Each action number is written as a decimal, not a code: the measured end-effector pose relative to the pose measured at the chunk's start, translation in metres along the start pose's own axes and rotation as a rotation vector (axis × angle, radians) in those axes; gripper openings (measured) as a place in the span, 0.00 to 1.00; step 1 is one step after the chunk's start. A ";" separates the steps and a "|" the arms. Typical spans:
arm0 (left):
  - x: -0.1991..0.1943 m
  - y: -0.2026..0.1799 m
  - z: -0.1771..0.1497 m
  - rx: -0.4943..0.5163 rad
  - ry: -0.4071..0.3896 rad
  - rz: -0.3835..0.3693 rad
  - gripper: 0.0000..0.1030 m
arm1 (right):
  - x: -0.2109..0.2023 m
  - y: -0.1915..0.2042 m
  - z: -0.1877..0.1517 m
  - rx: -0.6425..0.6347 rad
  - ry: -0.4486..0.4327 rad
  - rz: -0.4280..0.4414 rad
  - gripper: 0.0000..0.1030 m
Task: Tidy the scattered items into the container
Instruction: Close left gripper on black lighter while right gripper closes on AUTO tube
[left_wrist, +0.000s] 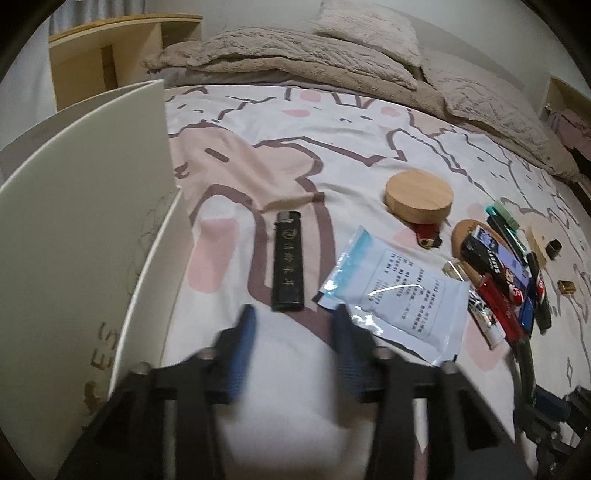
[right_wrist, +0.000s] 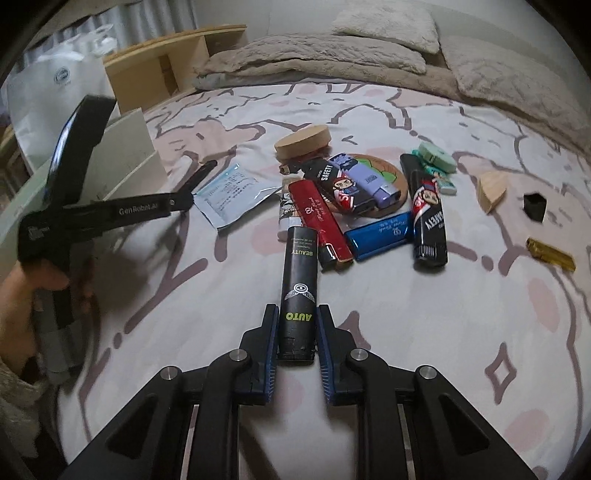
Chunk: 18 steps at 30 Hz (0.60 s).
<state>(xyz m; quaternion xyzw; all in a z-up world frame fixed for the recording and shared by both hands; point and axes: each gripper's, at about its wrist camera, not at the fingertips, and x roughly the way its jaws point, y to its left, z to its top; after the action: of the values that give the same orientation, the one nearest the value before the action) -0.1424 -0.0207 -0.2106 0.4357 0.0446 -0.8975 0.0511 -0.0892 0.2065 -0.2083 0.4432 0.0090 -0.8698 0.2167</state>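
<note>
A black lighter (right_wrist: 298, 291) marked "AUTO" and "BEAUTY" sits clamped between the jaws of the right gripper (right_wrist: 296, 334), its base end back between the blue pads and its other end pointing toward the pile on the bed (right_wrist: 424, 362). That pile lies just beyond it: a red lighter (right_wrist: 320, 218), a blue lighter (right_wrist: 380, 236), a tall black lighter (right_wrist: 428, 218) printed "SAFETY", a lilac lighter (right_wrist: 373, 181) and others lying across a round coaster (right_wrist: 400, 177). A wooden lid (right_wrist: 303, 142) lies behind the pile, with a white sachet (right_wrist: 231, 194) to its left. To the right, apart from the pile, lie a wooden wedge (right_wrist: 491, 190), a small black cube (right_wrist: 535, 206) and a gold piece (right_wrist: 550, 254).

The container (left_wrist: 74, 229), a white box with an upright flap, stands at the left edge of the bed. The left gripper (left_wrist: 295, 321) hovers beside it, jaws partly apart with nothing between them. Just ahead of those jaws lies another black lighter (left_wrist: 287, 260) with gold lettering, flat on the bedcover, and the sachet's near corner lies by the right-hand finger. In the right wrist view a hand (right_wrist: 26, 291) holds the left gripper's handle at the left edge, the tool pointing toward the sachet. Beige pillows (right_wrist: 384, 24) and a blanket (right_wrist: 314, 55) lie at the head of the bed.
</note>
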 end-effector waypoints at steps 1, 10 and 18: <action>0.000 0.001 0.000 -0.001 0.002 0.005 0.46 | -0.001 -0.003 0.000 0.019 0.002 0.015 0.20; 0.009 -0.002 0.007 0.021 0.003 0.019 0.48 | -0.017 -0.027 -0.003 0.152 -0.019 0.066 0.20; 0.019 -0.002 0.017 0.020 -0.002 0.010 0.48 | -0.028 -0.032 -0.003 0.189 -0.045 0.091 0.20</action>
<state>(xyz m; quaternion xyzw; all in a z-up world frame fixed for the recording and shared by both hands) -0.1678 -0.0223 -0.2153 0.4354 0.0336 -0.8982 0.0513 -0.0854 0.2466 -0.1942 0.4422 -0.0982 -0.8657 0.2132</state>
